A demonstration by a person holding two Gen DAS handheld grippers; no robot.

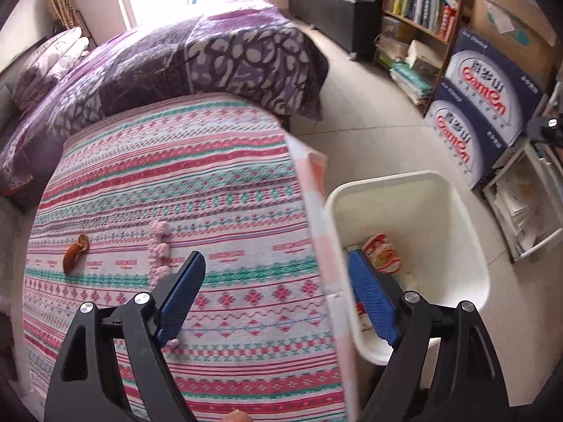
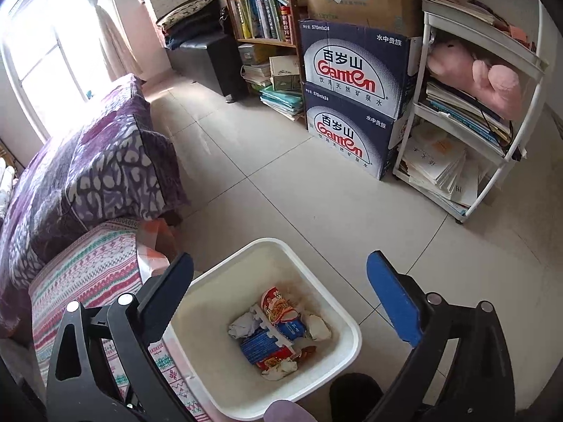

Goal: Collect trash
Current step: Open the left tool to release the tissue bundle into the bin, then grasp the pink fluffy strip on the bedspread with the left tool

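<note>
A white trash bin (image 2: pixel 348 320) stands on the tiled floor beside the bed; it also shows in the left wrist view (image 1: pixel 468 232). It holds snack wrappers (image 2: pixel 278 302) and crumpled paper (image 2: pixel 242 327). On the striped bedspread (image 1: pixel 211 193) lie a brown peel-like scrap (image 1: pixel 74 253) and a pink knobbly strip (image 1: pixel 160 249). My left gripper (image 1: pixel 278 270) is open and empty over the bed's edge, its right finger over the bin. My right gripper (image 2: pixel 281 281) is open and empty above the bin.
A purple patterned blanket (image 1: pixel 197 56) covers the far half of the bed. Two stacked Ganten water boxes (image 2: pixel 352 98), a bookshelf (image 2: pixel 264 10) and a white rack (image 2: pixel 468 112) with papers and a pink plush toy line the wall. Tiled floor (image 2: pixel 281 183) lies between.
</note>
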